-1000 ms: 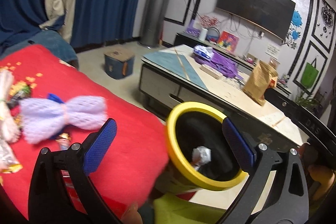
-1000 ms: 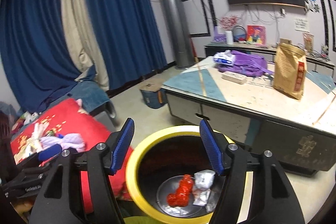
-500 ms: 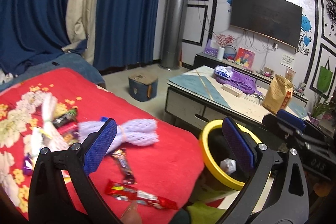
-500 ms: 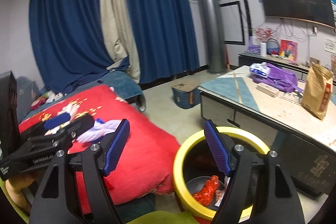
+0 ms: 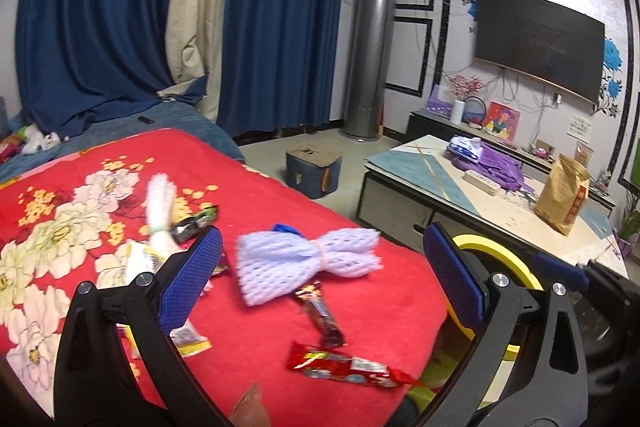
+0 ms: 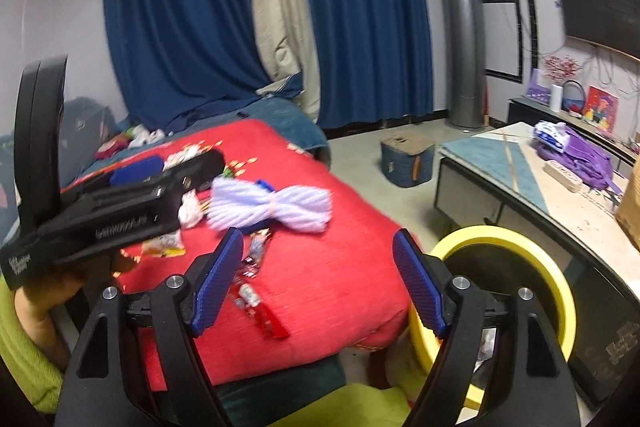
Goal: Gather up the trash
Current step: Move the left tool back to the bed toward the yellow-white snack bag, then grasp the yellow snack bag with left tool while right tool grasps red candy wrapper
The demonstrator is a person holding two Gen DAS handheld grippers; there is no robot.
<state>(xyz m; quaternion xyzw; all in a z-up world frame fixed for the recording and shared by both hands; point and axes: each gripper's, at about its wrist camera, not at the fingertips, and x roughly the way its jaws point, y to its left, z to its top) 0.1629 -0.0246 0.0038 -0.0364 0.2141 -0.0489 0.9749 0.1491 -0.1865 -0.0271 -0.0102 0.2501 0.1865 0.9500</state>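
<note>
Red floral blanket (image 5: 100, 211) bearing scattered trash: lilac foam net (image 5: 308, 263), tied bow-like, at centre; red wrapper (image 5: 344, 367) near its front edge. Yellow-rimmed bin (image 6: 520, 239) beside it. Left gripper (image 5: 320, 283) gapes empty; right gripper (image 6: 320, 279) is opening, empty.

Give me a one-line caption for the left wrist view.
Open left gripper above wrappers and lilac foam net on red blanket.

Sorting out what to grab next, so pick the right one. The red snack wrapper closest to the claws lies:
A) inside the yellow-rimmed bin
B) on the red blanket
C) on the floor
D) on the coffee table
B: the red snack wrapper lies flat on the red blanket, near its front edge, outside the yellow-rimmed bin.
</note>
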